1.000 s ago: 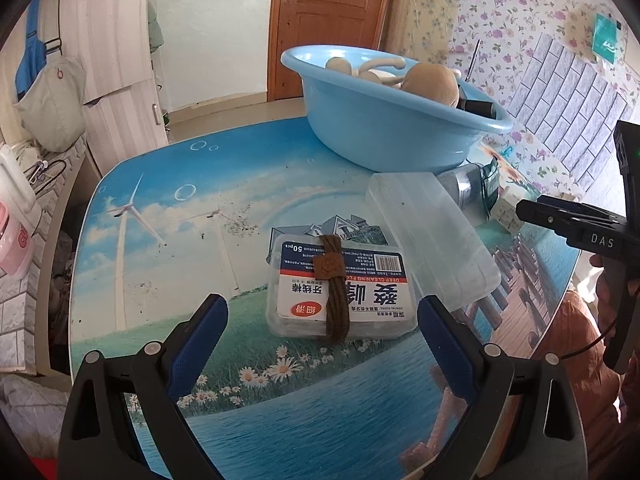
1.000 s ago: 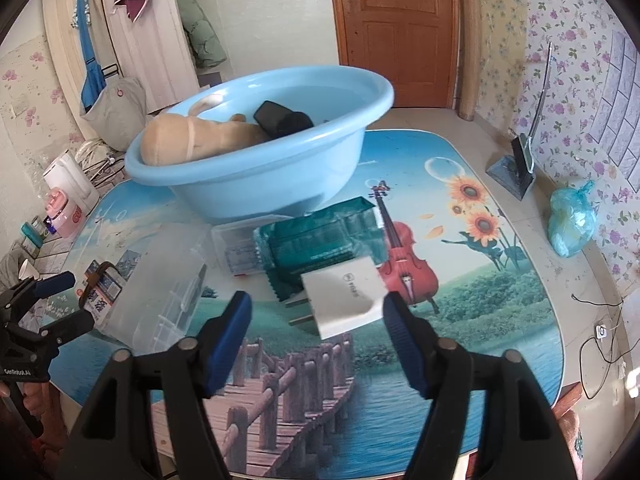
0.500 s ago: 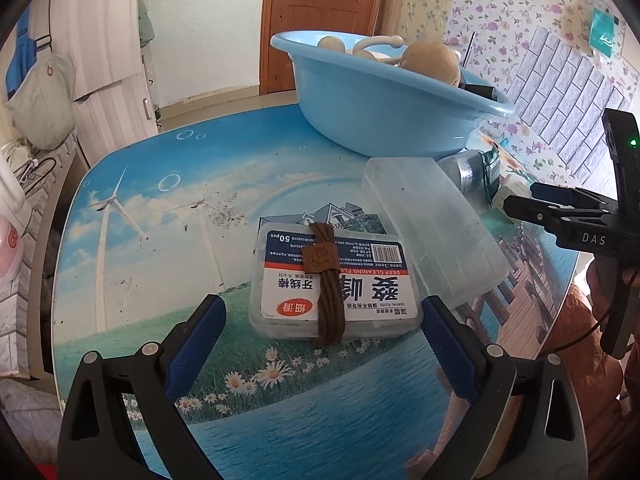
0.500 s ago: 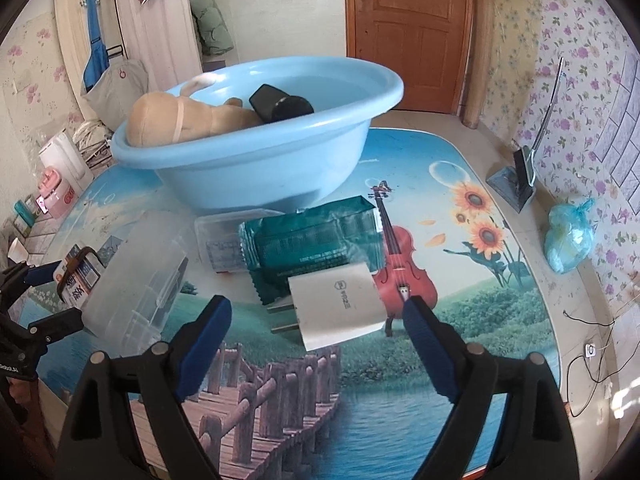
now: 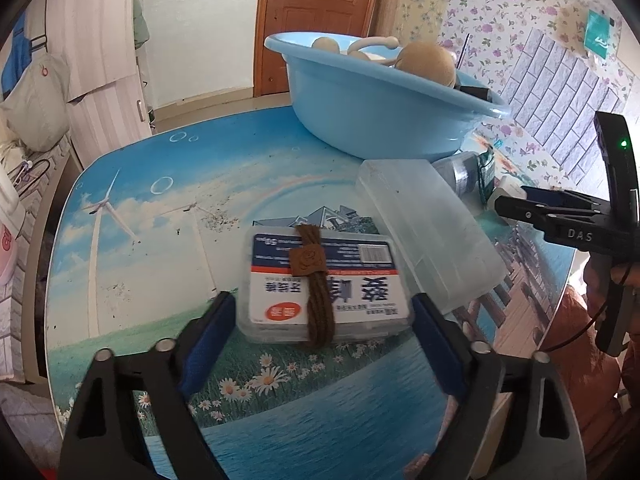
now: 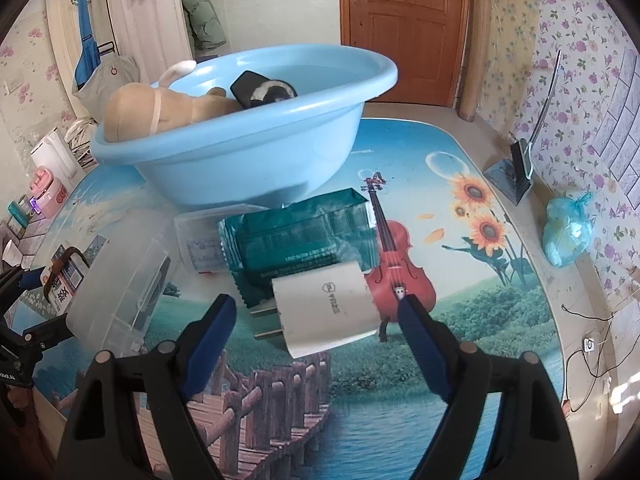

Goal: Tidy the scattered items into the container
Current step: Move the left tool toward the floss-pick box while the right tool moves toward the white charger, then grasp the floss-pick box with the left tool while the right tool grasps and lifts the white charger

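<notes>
Both tongs are closing for a pickup: the left tongs (image 5: 322,320) straddle the floss box (image 5: 322,286), the right tongs (image 6: 316,318) the white charger (image 6: 326,306), neither pinched yet. Both lie on the bench (image 5: 160,216); next, grip firmly and lift into the blue basin (image 6: 248,152).

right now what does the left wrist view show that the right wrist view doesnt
Only the left wrist view shows the whole floss pick box with its brown hair tie, between the left gripper and its closing jaws.

Only the right wrist view shows the whole white charger between the right gripper and its closing jaws, the green packet and the violin print.

Both show the blue basin and the clear plastic box.
</notes>
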Available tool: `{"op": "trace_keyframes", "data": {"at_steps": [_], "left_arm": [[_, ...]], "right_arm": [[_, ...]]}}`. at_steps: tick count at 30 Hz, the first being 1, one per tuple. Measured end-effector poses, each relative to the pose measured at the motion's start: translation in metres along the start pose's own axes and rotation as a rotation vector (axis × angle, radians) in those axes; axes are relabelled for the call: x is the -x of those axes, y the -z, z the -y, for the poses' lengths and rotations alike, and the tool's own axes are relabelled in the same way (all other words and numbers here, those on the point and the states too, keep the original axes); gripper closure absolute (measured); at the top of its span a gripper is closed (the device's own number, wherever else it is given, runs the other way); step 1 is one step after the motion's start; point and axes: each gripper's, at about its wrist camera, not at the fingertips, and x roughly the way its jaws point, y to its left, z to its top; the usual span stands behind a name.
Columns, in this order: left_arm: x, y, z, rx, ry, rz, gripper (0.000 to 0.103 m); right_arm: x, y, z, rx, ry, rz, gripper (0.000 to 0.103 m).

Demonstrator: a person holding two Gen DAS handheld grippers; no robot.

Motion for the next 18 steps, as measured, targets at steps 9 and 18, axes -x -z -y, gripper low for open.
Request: {"op": "trace_keyframes", "data": {"at_steps": [9,18], "left_arm": [[0.008,-0.002,-0.001,0.019,-0.034,0.019,0.02],[0.01,-0.001,-0.013,0.064,-0.08,0.014,0.02]], "right_arm": [[0.005,0.003,-0.001,0.005,-0.011,-0.001,0.04],[0.015,0.01,-0.001,-0.01,0.012,-0.014,0.04]]}}
